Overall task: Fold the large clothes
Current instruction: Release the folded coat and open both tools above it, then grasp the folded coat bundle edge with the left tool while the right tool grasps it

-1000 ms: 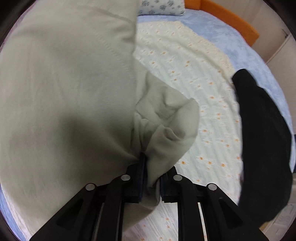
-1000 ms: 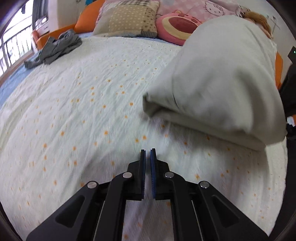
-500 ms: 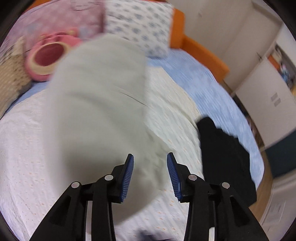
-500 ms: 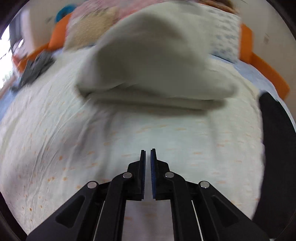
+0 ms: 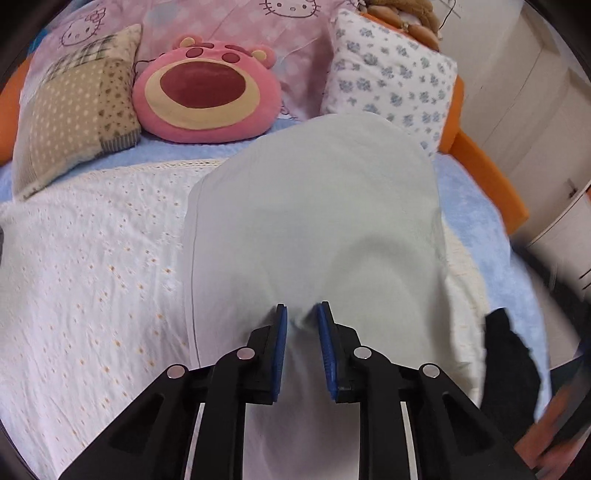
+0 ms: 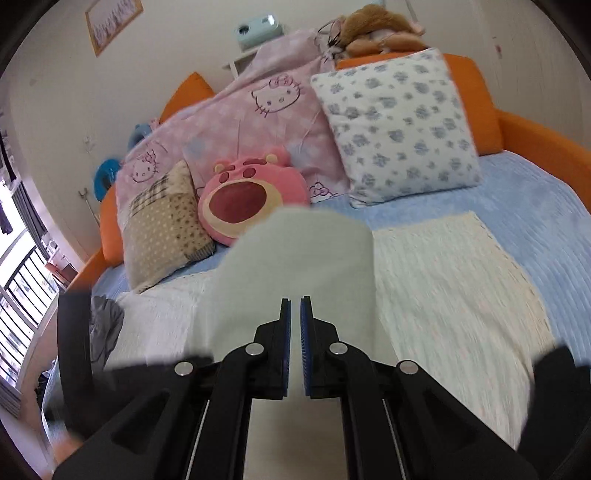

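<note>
Left wrist view puts your folded pale grey-green cotton garment (image 5: 314, 221) at frame centre on the cream eyelet bedspread (image 5: 92, 266). Your left gripper (image 5: 301, 345) is closing with nothing pinched; your right gripper (image 6: 295, 347) sits pressed together, empty. Pink bear cushion (image 5: 203, 99) sits upper left, probably clear of the folding space.

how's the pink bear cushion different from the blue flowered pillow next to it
The pink bear cushion is rounded, with a face; the flowered pillow is square, white with blue blossoms. In the right wrist view the cushion looks smaller. Both lean upright against the Hello Kitty bedding.
</note>
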